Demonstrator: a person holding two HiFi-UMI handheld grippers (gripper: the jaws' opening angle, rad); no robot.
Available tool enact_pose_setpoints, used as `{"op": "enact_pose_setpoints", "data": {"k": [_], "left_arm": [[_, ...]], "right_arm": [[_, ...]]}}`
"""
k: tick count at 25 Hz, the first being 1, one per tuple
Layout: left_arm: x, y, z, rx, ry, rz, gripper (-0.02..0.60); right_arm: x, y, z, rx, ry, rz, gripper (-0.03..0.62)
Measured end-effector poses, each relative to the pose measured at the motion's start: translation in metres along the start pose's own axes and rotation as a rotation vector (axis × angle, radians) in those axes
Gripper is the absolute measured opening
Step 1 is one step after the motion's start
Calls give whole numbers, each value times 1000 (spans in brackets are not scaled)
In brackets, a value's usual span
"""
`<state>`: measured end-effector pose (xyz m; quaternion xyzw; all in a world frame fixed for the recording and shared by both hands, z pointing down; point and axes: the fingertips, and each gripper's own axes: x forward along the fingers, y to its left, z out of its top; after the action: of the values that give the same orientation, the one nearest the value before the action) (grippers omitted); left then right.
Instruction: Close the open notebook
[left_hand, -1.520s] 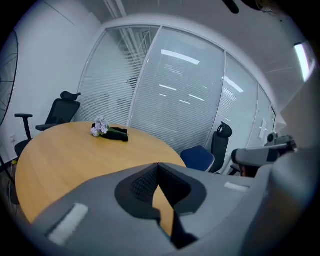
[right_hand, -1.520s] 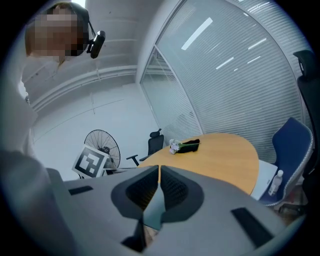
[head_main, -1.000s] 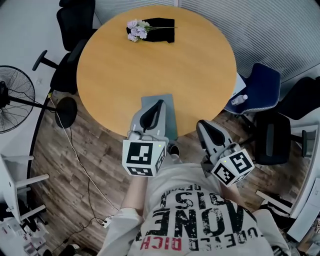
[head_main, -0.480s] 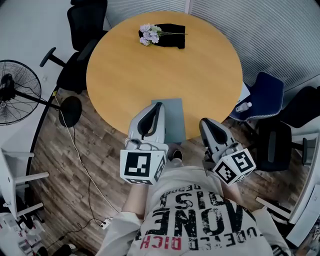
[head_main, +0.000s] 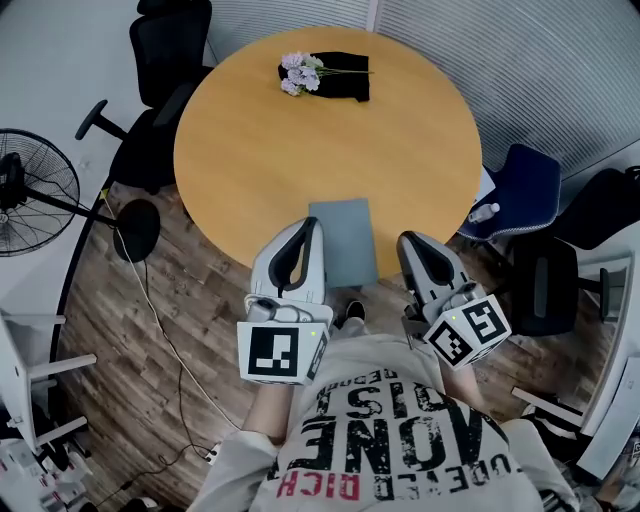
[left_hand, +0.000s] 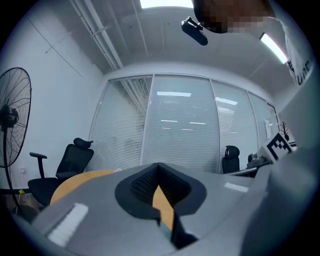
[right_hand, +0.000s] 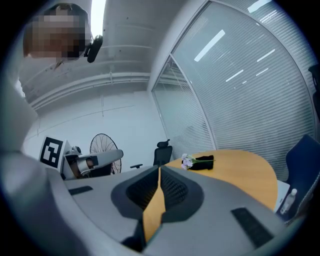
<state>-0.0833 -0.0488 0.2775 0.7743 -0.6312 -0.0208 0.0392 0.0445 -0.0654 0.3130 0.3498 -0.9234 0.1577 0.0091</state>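
head view, looking steeply down on a round wooden table. a grey-blue notebook lies flat and closed at the table's near edge, cover up, with its near end reaching the rim. a person in a printed t-shirt stands at that edge with a gripper in each hand. the left gripper sits just beside the notebook's left edge; its jaws are clenched together with nothing between them, and whether its tip touches the cover cannot be told. the right gripper is to the right of the notebook, near the table's rim and apart from the book; its jaws are also pressed together and hold nothing. each gripper carries a cube with black and white square markers at its rear. at the far side of the table, well apart from the notebook, a small bunch of pale purple flowers lies against a folded black cloth. around the table, on a dark wood-plank floor: a black office chair at the upper left, a standing fan at the left, and a blue chair at the right with a small plastic bottle beside it. window blinds run along the far wall.
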Motion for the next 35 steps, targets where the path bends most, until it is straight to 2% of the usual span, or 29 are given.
{"op": "enact_pose_setpoints", "data": {"k": [10, 20, 35], "left_arm": [[-4, 3, 3, 12, 6, -18, 11], [-7, -3, 0, -11, 11, -31, 11], [-26, -7, -6, -19, 25, -53, 11]], "right_arm": [[3, 5, 11, -30, -9, -23, 20], [1, 6, 19, -51, -7, -31, 20], [-17, 32, 25, -68, -21, -21, 20]]}}
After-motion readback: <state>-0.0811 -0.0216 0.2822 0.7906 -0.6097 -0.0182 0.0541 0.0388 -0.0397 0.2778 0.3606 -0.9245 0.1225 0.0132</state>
